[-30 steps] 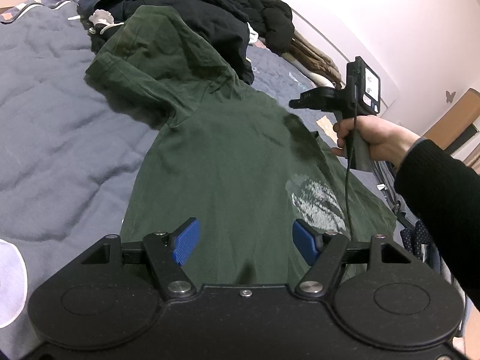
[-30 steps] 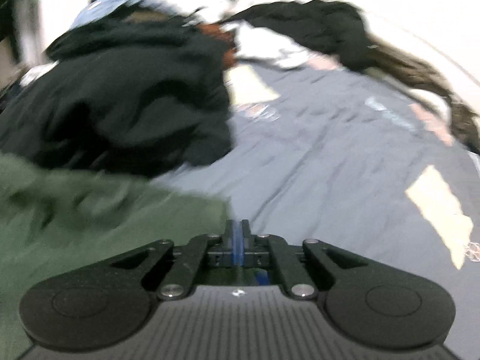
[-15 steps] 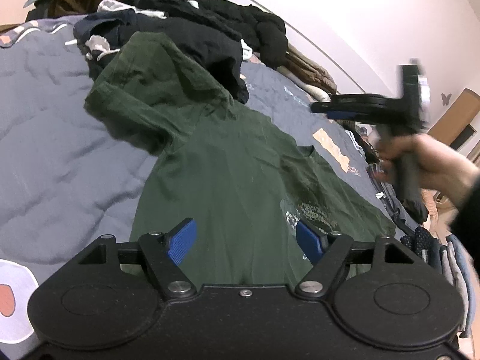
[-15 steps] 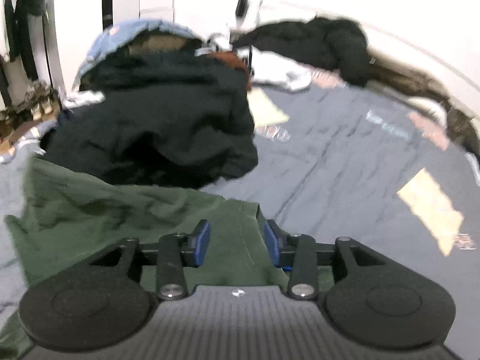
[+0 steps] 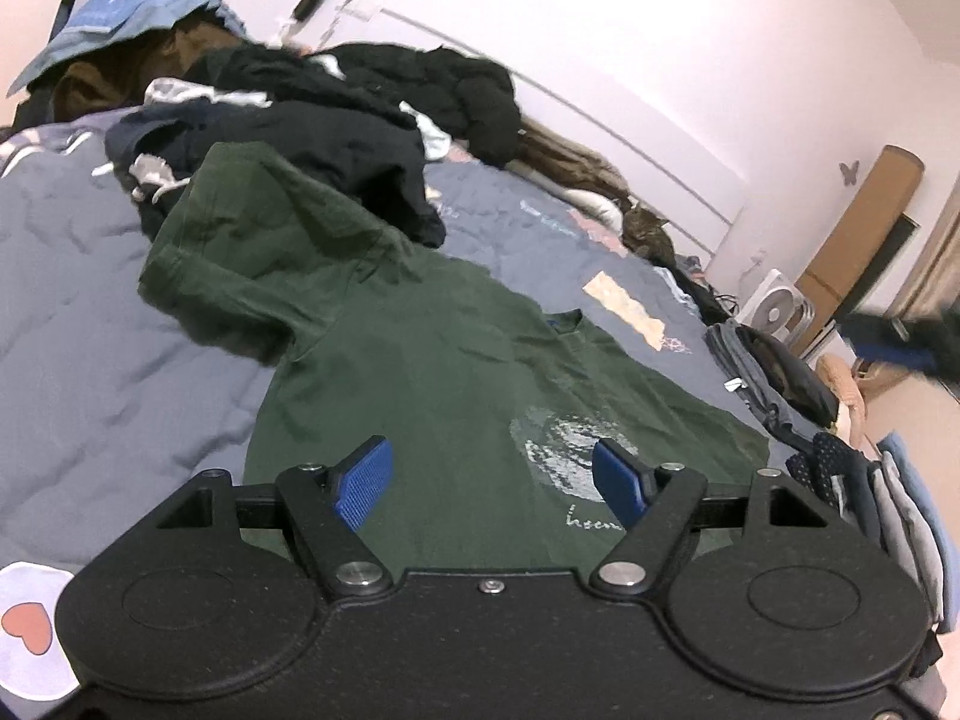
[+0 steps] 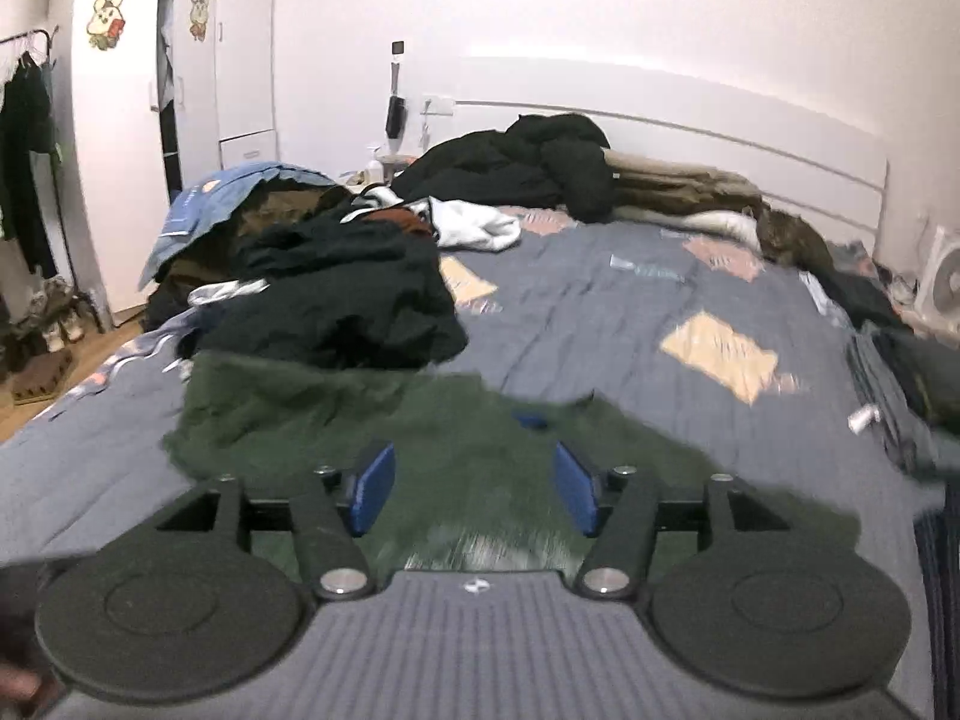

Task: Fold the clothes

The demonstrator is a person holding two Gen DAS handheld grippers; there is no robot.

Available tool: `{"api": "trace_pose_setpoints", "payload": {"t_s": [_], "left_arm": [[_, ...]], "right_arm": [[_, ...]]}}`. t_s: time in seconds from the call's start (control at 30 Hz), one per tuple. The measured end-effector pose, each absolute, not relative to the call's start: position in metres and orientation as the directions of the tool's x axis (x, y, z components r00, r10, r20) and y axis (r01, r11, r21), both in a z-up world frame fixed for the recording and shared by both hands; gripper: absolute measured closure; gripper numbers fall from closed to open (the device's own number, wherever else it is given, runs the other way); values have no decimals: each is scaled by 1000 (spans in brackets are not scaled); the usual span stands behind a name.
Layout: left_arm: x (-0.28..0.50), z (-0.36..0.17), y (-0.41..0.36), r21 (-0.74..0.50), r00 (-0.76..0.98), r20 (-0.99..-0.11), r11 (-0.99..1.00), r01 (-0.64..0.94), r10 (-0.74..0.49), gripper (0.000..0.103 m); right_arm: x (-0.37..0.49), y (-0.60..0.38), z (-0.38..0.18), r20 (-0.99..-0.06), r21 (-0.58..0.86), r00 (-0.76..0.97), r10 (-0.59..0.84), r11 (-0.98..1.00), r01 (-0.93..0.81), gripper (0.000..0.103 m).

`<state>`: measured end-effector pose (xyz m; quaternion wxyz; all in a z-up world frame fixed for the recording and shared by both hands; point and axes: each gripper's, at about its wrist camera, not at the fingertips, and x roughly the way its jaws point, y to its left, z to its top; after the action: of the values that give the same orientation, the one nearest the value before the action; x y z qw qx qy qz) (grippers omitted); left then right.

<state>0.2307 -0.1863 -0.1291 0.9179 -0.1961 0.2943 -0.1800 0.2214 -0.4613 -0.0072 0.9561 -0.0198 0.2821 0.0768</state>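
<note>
Green T-shirt [image 5: 420, 372] lies spread on the bed [image 5: 90, 312], both grippers empty.

Right gripper [image 6: 474, 495] off the green T-shirt [image 6: 456, 438], fingers [image 6: 373, 492] opening (nothing between), farther back.

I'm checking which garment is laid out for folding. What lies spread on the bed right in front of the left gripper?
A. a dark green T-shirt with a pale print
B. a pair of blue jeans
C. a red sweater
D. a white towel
A: the green T-shirt lies spread on the grey quilt ahead of the left gripper, its pale print showing near the right-hand pad.
</note>
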Motion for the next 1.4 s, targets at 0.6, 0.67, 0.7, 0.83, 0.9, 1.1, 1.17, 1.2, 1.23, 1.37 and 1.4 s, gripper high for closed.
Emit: {"api": "trace_pose_setpoints", "payload": {"t_s": [0.6, 0.67, 0.7, 0.83, 0.9, 1.1, 1.17, 1.2, 1.23, 1.37, 1.4], "left_arm": [[137, -115, -206, -279, 762, -547, 934, 225, -347, 30], [126, -109, -210, -238, 770, -548, 944, 230, -326, 30], [120, -107, -212, -223, 772, -550, 947, 231, -318, 30], [99, -102, -217, -171, 778, -554, 955, 241, -295, 30], [91, -100, -220, -144, 779, -558, 958, 247, -285, 30], [77, -96, -222, -99, 781, -561, 959, 266, -275, 30], [74, -94, -223, -75, 783, -561, 958, 275, -269, 30], [73, -94, -223, -66, 783, -561, 958, 280, -268, 30], [71, -93, -223, -58, 783, -561, 957, 285, -267, 30], [66, -95, -221, -52, 780, -567, 957, 286, -264, 29], [65, -96, -221, -50, 779, -569, 957, 286, -263, 29]], "right_arm": [[48, -476, -84, -468, 239, 879, 93, 971, 24, 34], [37, -480, -91, -463, 245, 882, 87, 969, 34, 33], [34, -481, -94, -463, 248, 882, 88, 968, 33, 33], [20, -487, -107, -463, 279, 883, 81, 958, 58, 33], [17, -488, -111, -471, 281, 878, 84, 958, 59, 32], [6, -482, -119, -489, 230, 869, 76, 972, 44, 32], [3, -480, -121, -495, 212, 865, 78, 977, 33, 32], [2, -480, -123, -499, 201, 863, 80, 979, 26, 32], [1, -479, -123, -504, 189, 860, 80, 982, 19, 32], [-2, -481, -127, -523, 163, 850, 65, 986, 25, 32], [-3, -482, -127, -525, 166, 849, 64, 986, 28, 32]]}}
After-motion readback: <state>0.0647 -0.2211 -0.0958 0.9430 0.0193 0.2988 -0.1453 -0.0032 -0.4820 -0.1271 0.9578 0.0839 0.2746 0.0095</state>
